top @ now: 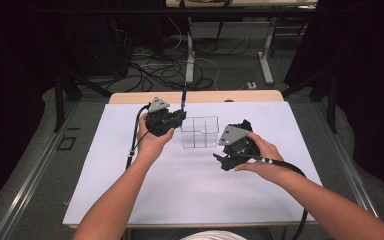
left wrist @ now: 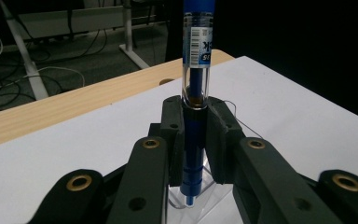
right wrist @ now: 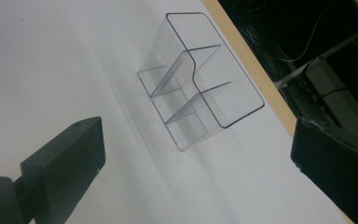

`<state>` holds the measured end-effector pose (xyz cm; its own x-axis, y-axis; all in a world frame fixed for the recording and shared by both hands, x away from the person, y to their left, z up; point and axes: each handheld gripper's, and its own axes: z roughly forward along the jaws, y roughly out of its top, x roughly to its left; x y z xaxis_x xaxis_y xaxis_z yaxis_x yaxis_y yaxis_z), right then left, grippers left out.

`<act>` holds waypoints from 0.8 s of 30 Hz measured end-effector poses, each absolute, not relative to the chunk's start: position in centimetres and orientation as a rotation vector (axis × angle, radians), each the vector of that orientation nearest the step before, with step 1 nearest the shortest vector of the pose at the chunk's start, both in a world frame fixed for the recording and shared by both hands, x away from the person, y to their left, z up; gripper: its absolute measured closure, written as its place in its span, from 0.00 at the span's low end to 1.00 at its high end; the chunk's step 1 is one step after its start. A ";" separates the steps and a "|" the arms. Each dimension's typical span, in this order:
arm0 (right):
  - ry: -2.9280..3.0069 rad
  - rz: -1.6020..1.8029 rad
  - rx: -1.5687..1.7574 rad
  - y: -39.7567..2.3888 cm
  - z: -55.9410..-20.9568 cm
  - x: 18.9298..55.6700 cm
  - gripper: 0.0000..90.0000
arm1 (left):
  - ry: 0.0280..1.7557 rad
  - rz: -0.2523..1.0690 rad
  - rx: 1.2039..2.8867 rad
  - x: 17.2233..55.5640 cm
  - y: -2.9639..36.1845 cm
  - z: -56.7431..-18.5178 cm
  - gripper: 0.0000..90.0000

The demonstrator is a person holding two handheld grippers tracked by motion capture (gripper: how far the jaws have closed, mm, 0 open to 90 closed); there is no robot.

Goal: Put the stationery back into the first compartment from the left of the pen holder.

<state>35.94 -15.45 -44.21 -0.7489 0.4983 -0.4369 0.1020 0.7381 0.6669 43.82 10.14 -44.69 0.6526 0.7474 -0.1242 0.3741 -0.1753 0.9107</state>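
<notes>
Here the left gripper (left wrist: 193, 154) is clamped on a blue pen (left wrist: 196, 93), its two black pads pressing the blue lower barrel from either side. In the left gripper view the pen's long axis runs upright between the jaws: the tip points down past the pads toward a clear plastic edge just below it, while the transparent section with the barcode label rises above the pads and leaves the frame at the top. In the high view the left gripper (top: 180, 116) sits toward the far edge of the white table surface (top: 130, 200), left of centre, and the pen (top: 184, 96) projects from it toward the far edge, where a strip of bare wood shows.

The right gripper (right wrist: 191, 163) stands with its jaws spread wide and nothing between the pads. No pad touches anything. In the high view the right gripper (top: 225, 159) lies right of centre, near the middle of the surface.

A clear plastic divided organiser (top: 199, 131) stands on the surface between the two grippers, just beside the left one. In the right gripper view the organiser (right wrist: 200, 79) lies ahead of the open jaws, near the far edge, with inner partitions splitting it into compartments.
</notes>
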 end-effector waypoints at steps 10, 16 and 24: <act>2.288 0.985 0.690 -17.4 -44.8 36.8 0.00 | 0.928 0.437 1.741 44.7 9.4 -45.6 0.88; 2.245 1.069 0.835 -18.7 -45.4 37.3 0.00 | 0.956 0.422 1.739 45.4 9.1 -46.6 0.88; 2.170 1.148 0.964 -19.8 -46.2 37.8 0.00 | 0.992 0.414 1.757 46.0 8.6 -47.8 0.88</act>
